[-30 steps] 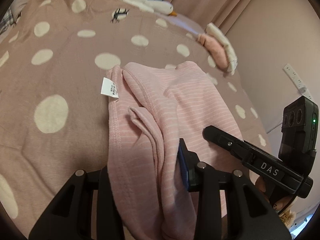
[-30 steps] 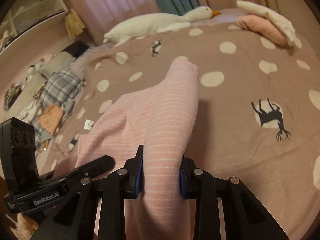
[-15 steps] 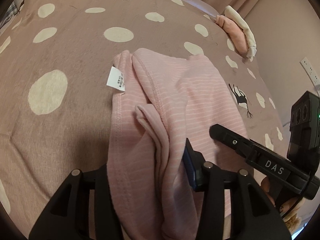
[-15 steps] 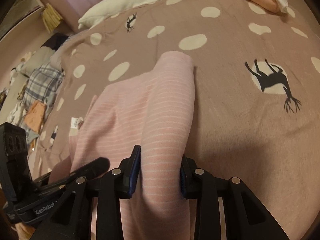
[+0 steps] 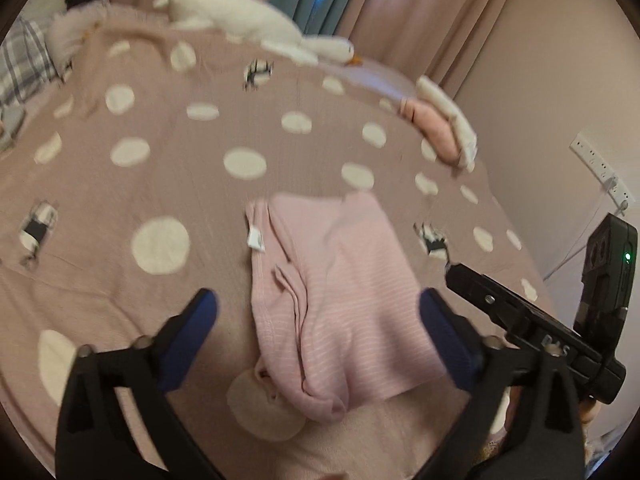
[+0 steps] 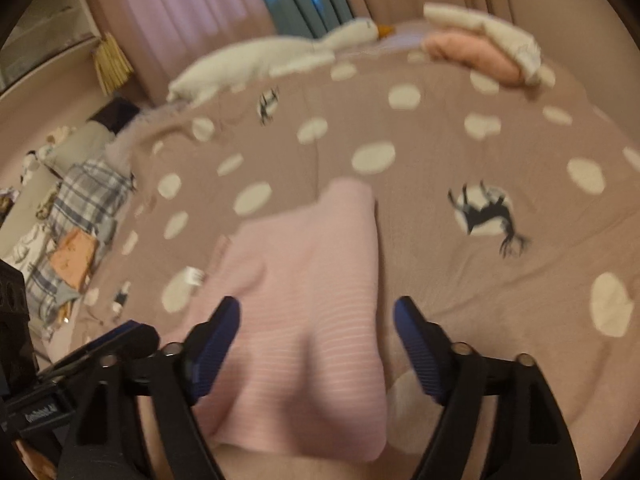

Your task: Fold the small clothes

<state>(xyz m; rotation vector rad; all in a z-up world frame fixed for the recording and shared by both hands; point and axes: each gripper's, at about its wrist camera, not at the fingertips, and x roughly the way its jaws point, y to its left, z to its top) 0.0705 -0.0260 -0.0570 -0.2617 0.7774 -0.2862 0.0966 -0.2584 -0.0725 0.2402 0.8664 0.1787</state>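
Observation:
A small pink striped garment [image 5: 340, 300] lies folded on the dotted bedspread [image 5: 168, 168], its white label at the left edge. My left gripper [image 5: 318, 312] hovers above its near end with jaws opening wide; the cloth lies between and below the pads, untouched. The same pink garment [image 6: 308, 300] fills the middle of the right wrist view. My right gripper [image 6: 318, 326] is above it, jaws opening, pads clear of the fabric. The other gripper's black body shows at each view's side.
A white goose plush [image 5: 256, 24] lies along the far edge by the curtains. Folded pink and white clothes [image 5: 440, 128] are stacked at the far right. A plaid cloth and scattered items [image 6: 76, 232] lie to the left. A wall socket strip [image 5: 600, 168] is on the right.
Both grippers have let go of the pink garment, opened wide and lifted back from it. The garment now rests folded on the bedspread.

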